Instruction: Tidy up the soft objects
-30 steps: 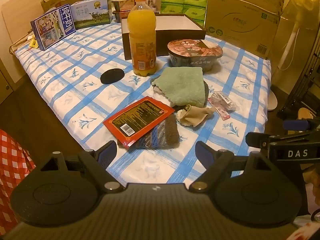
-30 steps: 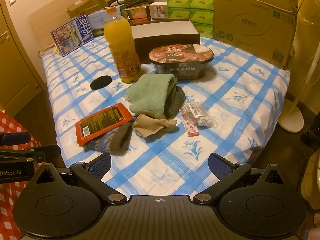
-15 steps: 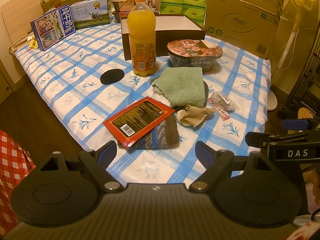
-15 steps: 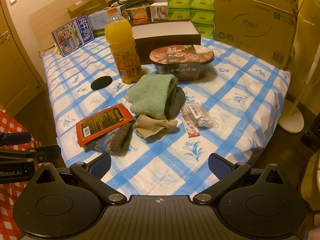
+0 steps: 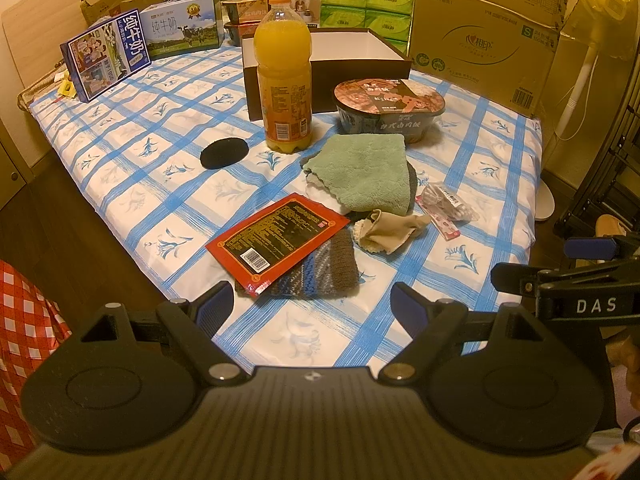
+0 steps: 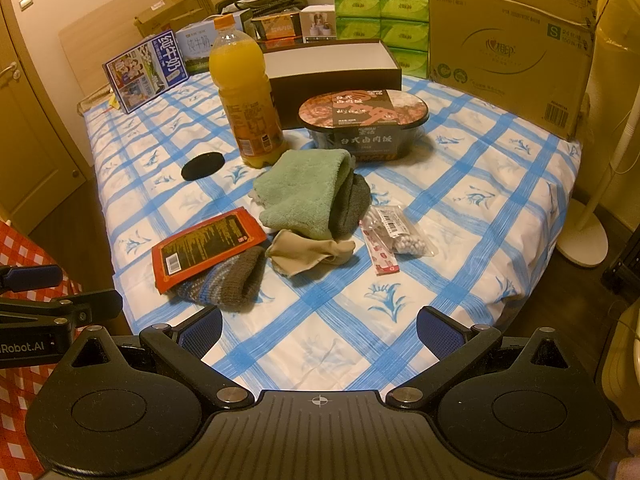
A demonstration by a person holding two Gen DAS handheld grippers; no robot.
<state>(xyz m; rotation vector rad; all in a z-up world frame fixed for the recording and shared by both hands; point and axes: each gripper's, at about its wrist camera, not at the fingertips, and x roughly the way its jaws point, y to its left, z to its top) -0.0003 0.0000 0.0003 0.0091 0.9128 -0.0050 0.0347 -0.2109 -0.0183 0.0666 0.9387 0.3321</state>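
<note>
Both grippers are hanging over the near edge of the table [image 5: 120, 184], the left gripper [image 5: 310, 306] and the right gripper [image 6: 320, 330] each spread wide and holding nothing, so the sorting looks not yet begun. The soft things are lying mid-table: a green towel [image 5: 366, 170] over a grey cloth [image 6: 354, 204], a beige sock [image 5: 390, 230], and a knit hat [image 6: 228, 284] partly pinned under a red packet [image 5: 280, 236]. The next move probably calls for reaching forward to the hat and sliding it free. The open box [image 5: 340, 46] behind the bottle [image 5: 284, 76] is half hidden, so its contents are hard to tell.
</note>
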